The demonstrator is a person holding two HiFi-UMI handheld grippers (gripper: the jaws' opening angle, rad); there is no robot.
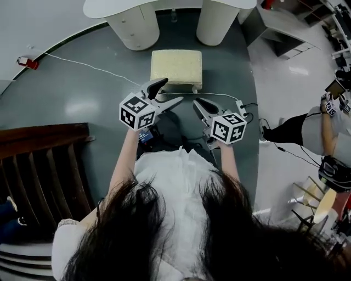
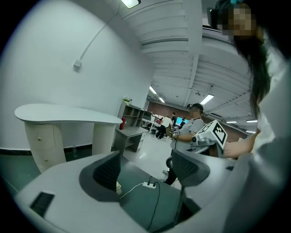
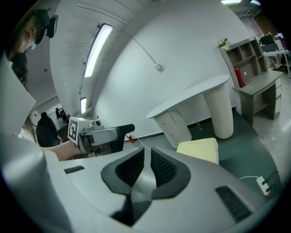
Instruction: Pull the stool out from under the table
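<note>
My left claw (image 1: pixel 169 91) is spread and empty; my right claw (image 1: pixel 198 104) is pressed together on nothing. The stool (image 1: pixel 176 68) stands just ahead of both, seemingly clear of the table (image 1: pixel 109 6) beyond.

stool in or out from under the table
Out: the stool stands clear of the table, its whole seat showing in the head view.

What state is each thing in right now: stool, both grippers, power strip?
stool: upright on the floor, clear of the table, no gripper on it.
left gripper: open, nothing between the jaws.
right gripper: shut, holding nothing.
power strip: lying on the floor, black cable plugged in.
</note>
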